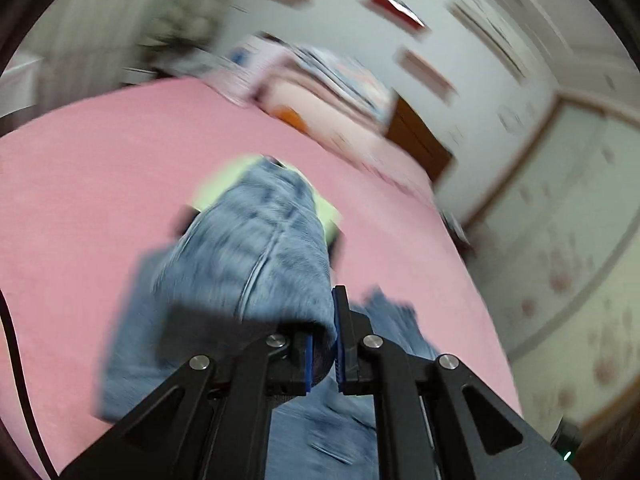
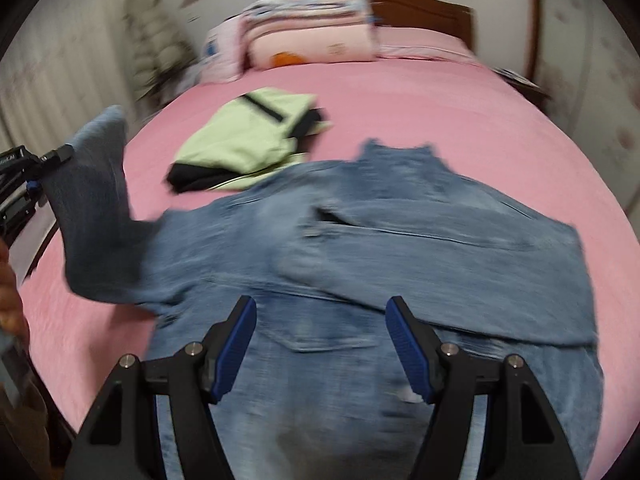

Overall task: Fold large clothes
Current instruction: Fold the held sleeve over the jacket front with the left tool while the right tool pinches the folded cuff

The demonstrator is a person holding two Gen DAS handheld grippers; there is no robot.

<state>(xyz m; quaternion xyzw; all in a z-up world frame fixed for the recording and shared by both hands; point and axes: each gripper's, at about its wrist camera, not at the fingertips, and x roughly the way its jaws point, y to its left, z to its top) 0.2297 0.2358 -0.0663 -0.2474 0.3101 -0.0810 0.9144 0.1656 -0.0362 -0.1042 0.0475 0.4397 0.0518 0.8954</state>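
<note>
One denim jacket [image 2: 400, 240] on the bed [image 2: 460, 100], sleeve [image 1: 256, 248] pinched in left hand-held gripper [image 1: 323, 354]; right hand-held gripper [image 2: 322, 348] spread wide, one folded green garment [image 2: 244, 132] beyond.

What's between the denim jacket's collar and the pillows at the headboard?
Right wrist view: mostly bare pink sheet, with the folded green garment off to the left, between the jacket and the pillows.

Left wrist view: set low and close over pink bed [image 1: 100, 168], tilted, facing headboard [image 1: 420, 136] at 1 o'clock. Right wrist view: set higher, level, facing headboard [image 2: 420, 4] at 12 o'clock. Shared: denim jacket [image 2: 380, 232], green garment [image 2: 248, 136], pillows [image 2: 312, 36].
</note>
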